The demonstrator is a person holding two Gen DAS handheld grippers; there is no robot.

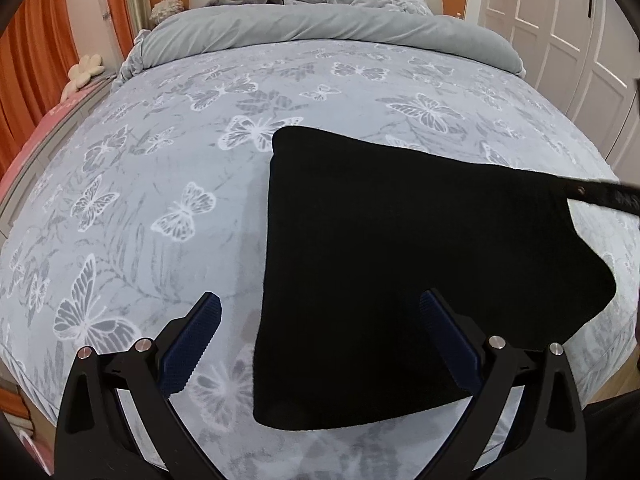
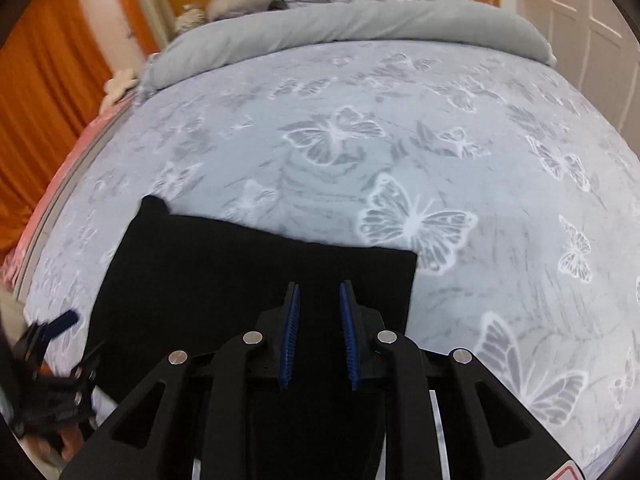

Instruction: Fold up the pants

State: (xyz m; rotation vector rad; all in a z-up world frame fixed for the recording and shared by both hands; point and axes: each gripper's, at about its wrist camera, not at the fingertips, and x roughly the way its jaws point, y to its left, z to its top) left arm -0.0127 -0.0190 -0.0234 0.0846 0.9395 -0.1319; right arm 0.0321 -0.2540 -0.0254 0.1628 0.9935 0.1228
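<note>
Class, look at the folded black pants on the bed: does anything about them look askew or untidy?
Yes. The pants are not a neat rectangle: in the left wrist view the right edge flares into a rounded flap, so the layers look misaligned on the bedspread.

black grippers, blue ribbed fingers (image 2: 291, 336), silver screws.

A butterfly-print bed (image 1: 200, 128) with a grey duvet (image 1: 320, 28) stands between orange curtains (image 1: 28, 48) and white wardrobe doors (image 1: 560, 20).
</note>
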